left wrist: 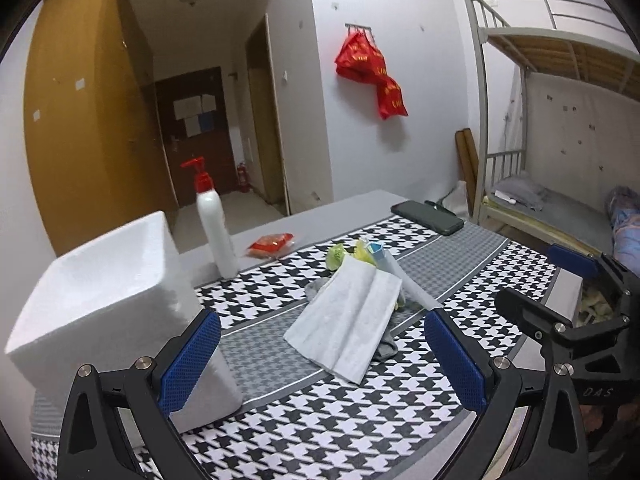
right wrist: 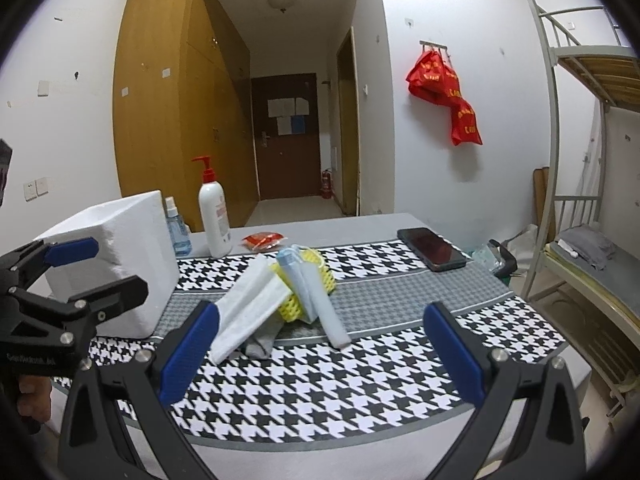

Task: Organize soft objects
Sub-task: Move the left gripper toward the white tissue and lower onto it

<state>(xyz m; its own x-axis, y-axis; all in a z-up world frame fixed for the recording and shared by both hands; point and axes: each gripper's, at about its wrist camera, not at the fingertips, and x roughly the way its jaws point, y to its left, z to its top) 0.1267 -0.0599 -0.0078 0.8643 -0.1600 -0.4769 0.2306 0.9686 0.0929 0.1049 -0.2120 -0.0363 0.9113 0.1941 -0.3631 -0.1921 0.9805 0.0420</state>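
- Soft objects lie heaped mid-counter on the houndstooth cloth (right wrist: 320,376): a folded white towel (left wrist: 348,320), a grey sock (right wrist: 262,342) under it, a pale blue rolled cloth (right wrist: 320,300) and a yellow mesh piece (right wrist: 304,284) behind.
- Nearest, the left gripper (left wrist: 322,360) is spread wide with nothing between its blue pads (left wrist: 192,356), and it faces the towel's near edge.
- Equally released and empty, the right gripper (right wrist: 320,360) frames the heap from the other side; neither touches any cloth.
- My reading: the step in hand is the first pick, and the towel, lying on top and closest, is the sensible start.
- Do it well by lowering one gripper over the towel's folded edge and pinching through all its layers, so it lifts as one piece rather than unfolding.
- Lift slowly; the sock beneath may drag along, and the leaning blue roll may tip once its support goes.
- Just left of the heap stands the white foam box (left wrist: 108,300), probably the place to put things; I cannot see inside it.
- Farther back, keep clear of the pump bottle (right wrist: 214,216), the small spray bottle (right wrist: 176,228), the red packet (right wrist: 264,240) and the phone (right wrist: 432,248).
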